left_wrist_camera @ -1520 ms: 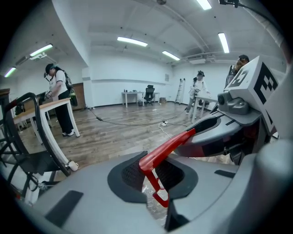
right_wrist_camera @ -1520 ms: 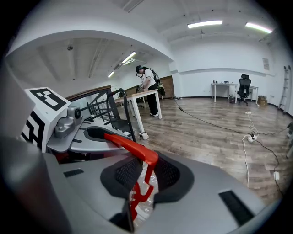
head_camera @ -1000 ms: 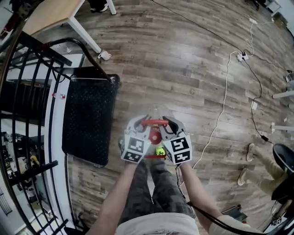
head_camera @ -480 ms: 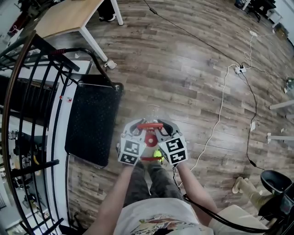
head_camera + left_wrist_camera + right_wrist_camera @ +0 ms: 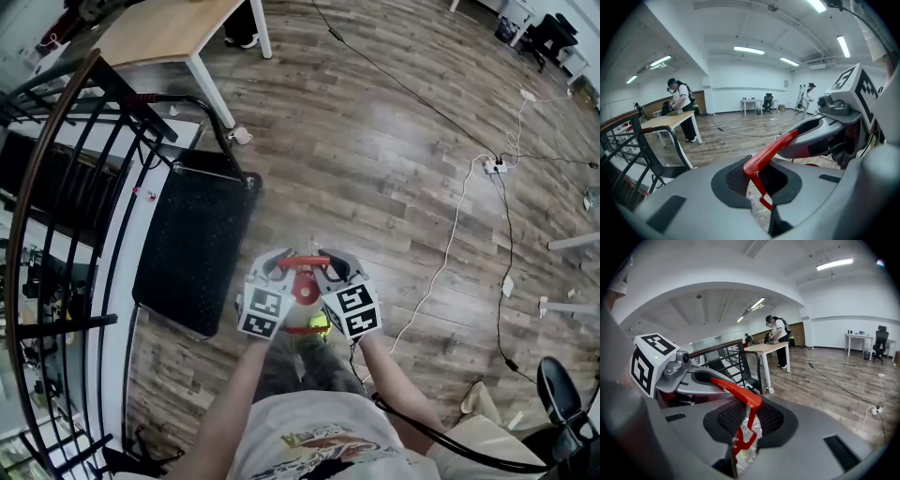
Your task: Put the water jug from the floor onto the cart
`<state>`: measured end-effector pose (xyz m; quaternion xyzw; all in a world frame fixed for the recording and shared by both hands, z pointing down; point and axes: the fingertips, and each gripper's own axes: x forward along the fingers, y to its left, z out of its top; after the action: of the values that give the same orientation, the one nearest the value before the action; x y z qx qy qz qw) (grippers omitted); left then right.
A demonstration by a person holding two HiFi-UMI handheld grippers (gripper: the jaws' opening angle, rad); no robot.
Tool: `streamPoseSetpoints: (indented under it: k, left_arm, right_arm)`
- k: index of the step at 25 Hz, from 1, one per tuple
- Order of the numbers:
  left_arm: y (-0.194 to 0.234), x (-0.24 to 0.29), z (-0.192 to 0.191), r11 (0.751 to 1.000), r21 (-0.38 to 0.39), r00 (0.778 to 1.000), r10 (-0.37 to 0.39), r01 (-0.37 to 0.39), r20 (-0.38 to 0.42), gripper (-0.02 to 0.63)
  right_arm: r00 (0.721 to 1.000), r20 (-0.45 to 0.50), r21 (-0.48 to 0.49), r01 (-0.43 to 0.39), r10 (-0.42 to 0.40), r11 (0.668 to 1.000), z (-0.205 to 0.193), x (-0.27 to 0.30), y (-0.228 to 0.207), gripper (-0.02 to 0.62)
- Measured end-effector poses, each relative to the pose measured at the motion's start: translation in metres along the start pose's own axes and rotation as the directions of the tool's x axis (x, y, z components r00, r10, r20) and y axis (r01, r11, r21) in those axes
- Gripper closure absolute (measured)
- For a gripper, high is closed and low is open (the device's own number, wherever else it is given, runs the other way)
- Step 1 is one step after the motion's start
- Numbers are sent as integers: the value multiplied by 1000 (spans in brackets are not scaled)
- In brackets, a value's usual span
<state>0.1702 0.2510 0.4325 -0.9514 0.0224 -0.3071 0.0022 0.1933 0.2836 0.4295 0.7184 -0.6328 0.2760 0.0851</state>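
The water jug [image 5: 302,321] is clear, with a red cap [image 5: 304,289] and a red carry handle [image 5: 302,262]. It hangs above the wooden floor in front of my legs. My left gripper [image 5: 278,263] is shut on the left end of the handle and my right gripper [image 5: 330,262] on the right end. In the left gripper view the red handle [image 5: 771,150] runs between the pads with the clear jug [image 5: 757,206] below. The right gripper view shows the handle [image 5: 736,390] pinched the same way. The black cart deck [image 5: 192,244] lies on the left, a short way from the jug.
The cart's black push handle [image 5: 202,112] rises at its far end. A dark metal railing [image 5: 56,187] runs along the left. A wooden table [image 5: 169,28] stands beyond. White cables and a power strip [image 5: 494,167] lie on the floor at right. A person [image 5: 679,101] stands at the table.
Both grippers have risen together with the jug hanging from its handle. The grip on the handle looks the same.
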Motion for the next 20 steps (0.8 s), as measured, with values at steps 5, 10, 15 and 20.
streamPoseSetpoints:
  k: [5,10,15,20]
  left_arm:
    - [13,-7,-7,1000,-27,1000,12,-11,16,563]
    - [38,-19,-18,998,-54,1000,12,-11,22,563]
    - [76,-31,-24,997,-77,1000,19,-17,22,563]
    - [125,-42,-35,996,-88,1000,22,-20,19,563]
  right_arm:
    - [1000,-20,-26,-21,21,999,3,11,12,523]
    - [998,-49,-55,-29,27,998,10,32,31,523]
    - [997,-59,-70,-54,50,996,26,62,54,526]
    - [995,-78,-73,-73,67,995,44,104,80,528]
